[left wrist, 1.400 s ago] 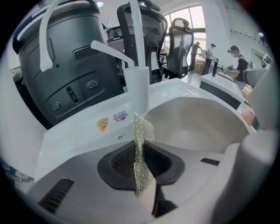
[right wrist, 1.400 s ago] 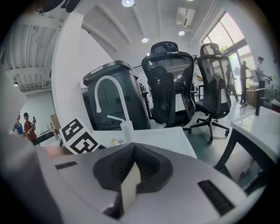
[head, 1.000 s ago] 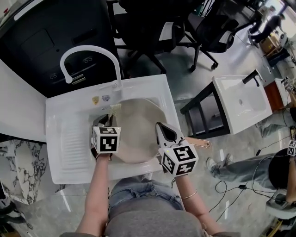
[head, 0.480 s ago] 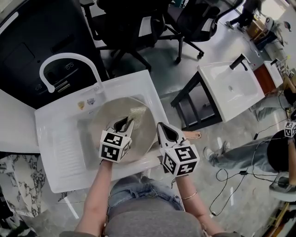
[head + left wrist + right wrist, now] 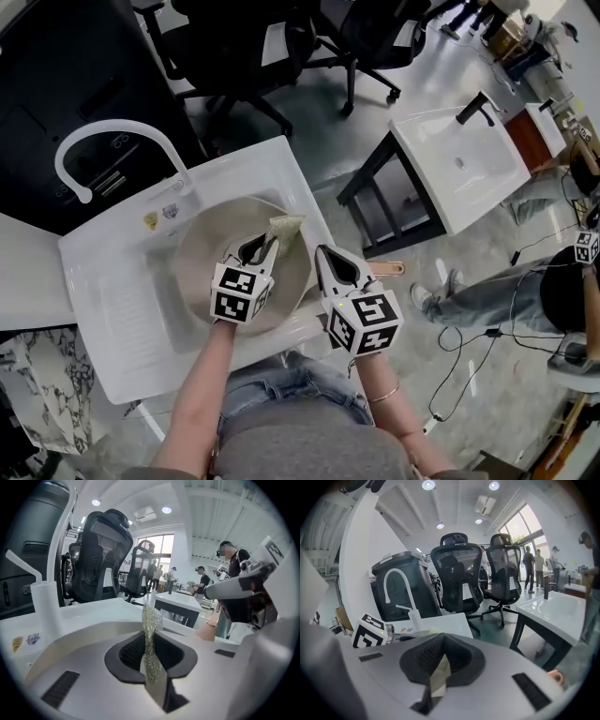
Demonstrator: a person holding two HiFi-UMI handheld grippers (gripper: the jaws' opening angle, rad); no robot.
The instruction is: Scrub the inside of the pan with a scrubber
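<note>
A round pan [image 5: 202, 255] with a beige inside sits in the basin of a white sink [image 5: 112, 291]; its copper handle [image 5: 386, 269] points right. My left gripper [image 5: 266, 246] hovers over the pan's far right part, shut on a thin glittery scrubber [image 5: 284, 226] that pokes out past its tips. The left gripper view shows the scrubber [image 5: 151, 619] pinched upright in the left gripper [image 5: 150, 637]. My right gripper [image 5: 335, 266] is shut at the pan's right edge by the handle. The right gripper view shows a thin beige strip of the pan [image 5: 439, 673] clamped in the right gripper [image 5: 440, 665].
A curved white faucet [image 5: 105, 139] rises behind the basin. A ribbed drainboard [image 5: 127, 309] lies left of the pan. A second white sink [image 5: 457, 167] on a black stand is at the right. Office chairs [image 5: 281, 47], a black bin [image 5: 56, 89] and a seated person [image 5: 562, 309] are around.
My left gripper has carried the scrubber from the pan's left side across to its far right part. The right gripper has kept its hold at the pan's right edge.
</note>
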